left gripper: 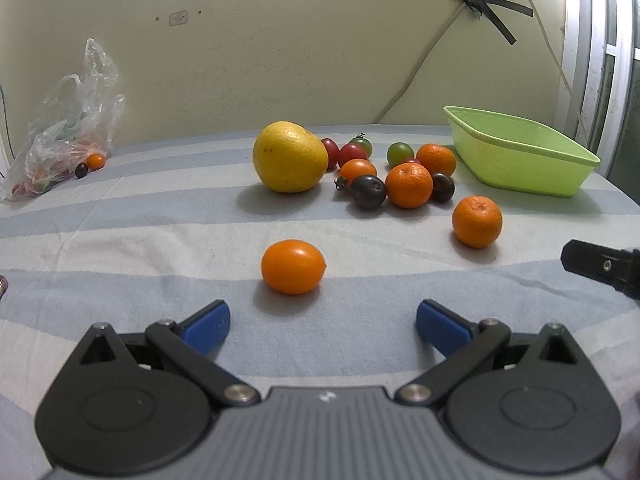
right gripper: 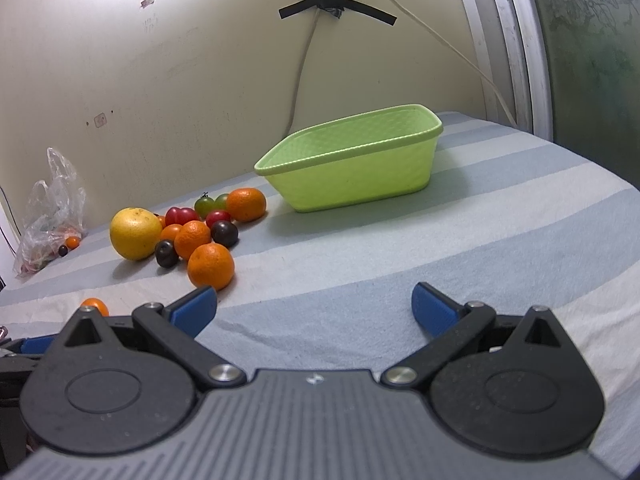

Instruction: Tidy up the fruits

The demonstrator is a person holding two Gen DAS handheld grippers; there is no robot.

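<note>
My left gripper [left gripper: 323, 322] is open and empty, just short of a lone orange tomato [left gripper: 293, 266] on the striped cloth. Behind it lie a big yellow citrus [left gripper: 289, 157], several mandarins [left gripper: 477, 221] and several small red, green and dark tomatoes [left gripper: 368, 192]. A light green basket [left gripper: 520, 152] stands at the back right, with nothing showing inside it. My right gripper [right gripper: 315, 312] is open and empty over bare cloth, with the nearest mandarin [right gripper: 211, 266] ahead to its left and the basket [right gripper: 352, 168] further ahead. The yellow citrus [right gripper: 135, 233] lies at the left.
A clear plastic bag [left gripper: 64, 132] with more small fruit lies at the back left by the wall. The right gripper's finger [left gripper: 600, 266] shows at the right edge of the left wrist view. Cables taped to the wall [right gripper: 332, 0] hang behind the basket.
</note>
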